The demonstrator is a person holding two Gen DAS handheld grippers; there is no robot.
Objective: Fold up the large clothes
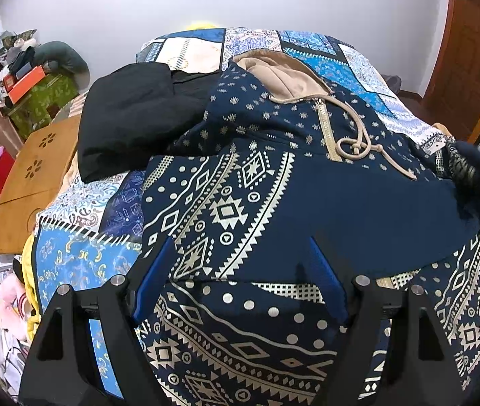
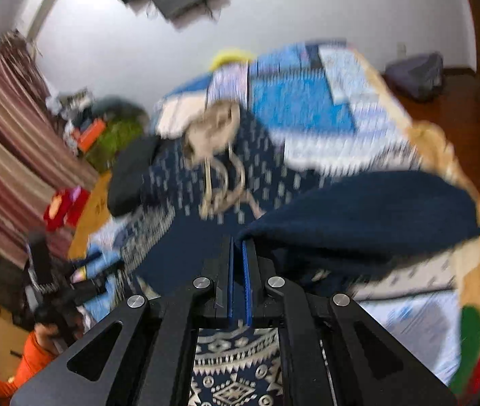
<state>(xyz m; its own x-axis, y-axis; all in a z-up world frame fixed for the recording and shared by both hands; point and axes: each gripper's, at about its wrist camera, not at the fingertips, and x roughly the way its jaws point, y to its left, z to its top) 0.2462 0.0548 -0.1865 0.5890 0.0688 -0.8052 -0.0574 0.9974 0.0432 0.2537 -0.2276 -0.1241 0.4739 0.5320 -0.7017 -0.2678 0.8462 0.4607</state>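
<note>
From close above, the bed (image 1: 81, 253) is viewed lengthwise toward its far edge by the left wrist camera. The same hoodie (image 1: 307, 182) and far wall are covered, blurred, by the right wrist camera.

This is a bedroom in a home. A big bed (image 1: 358, 64) with a blue patchwork cover fills the middle. On the far left, striped curtains (image 2: 6, 142) hang down, and a little table with a green cloth (image 1: 47, 101) is piled with stuff. A wooden door (image 1: 470, 50) stands on the right. A dark bag (image 2: 415, 74) sits on the brown floor, far right.
</note>
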